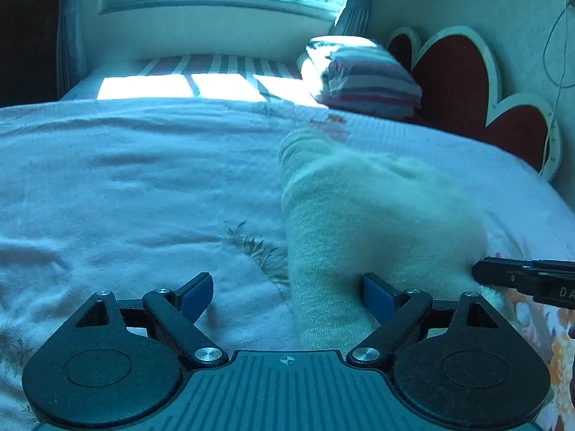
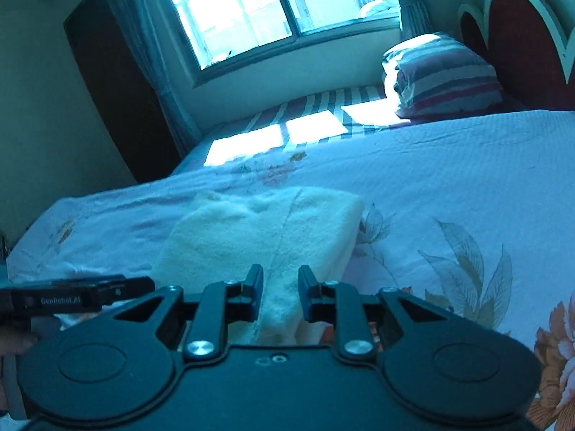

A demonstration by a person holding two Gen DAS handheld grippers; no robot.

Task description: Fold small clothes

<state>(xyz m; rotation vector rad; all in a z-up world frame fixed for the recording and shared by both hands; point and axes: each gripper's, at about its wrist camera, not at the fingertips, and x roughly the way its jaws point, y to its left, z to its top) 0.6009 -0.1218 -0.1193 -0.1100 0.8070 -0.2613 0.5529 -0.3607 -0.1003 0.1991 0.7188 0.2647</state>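
A cream fuzzy garment (image 1: 377, 208) lies folded on the pale floral bedspread (image 1: 125, 179). My left gripper (image 1: 287, 285) stands open and low over the garment's near left edge; its right finger is above the fabric and its left finger above the bedspread. The right gripper (image 1: 483, 273) comes in from the right at the garment's near right corner. In the right wrist view the garment (image 2: 258, 230) stretches away from my right gripper (image 2: 280, 280), whose narrow jaws pinch a fold of its near edge. The left gripper (image 2: 140, 283) shows side-on at the left.
A folded striped quilt (image 1: 363, 72) sits at the head of the bed by the red scalloped headboard (image 1: 456, 72). A striped sheet (image 1: 215, 64) and a sunlit window (image 2: 251, 7) lie beyond. A dark wardrobe (image 2: 118, 89) stands at the far left.
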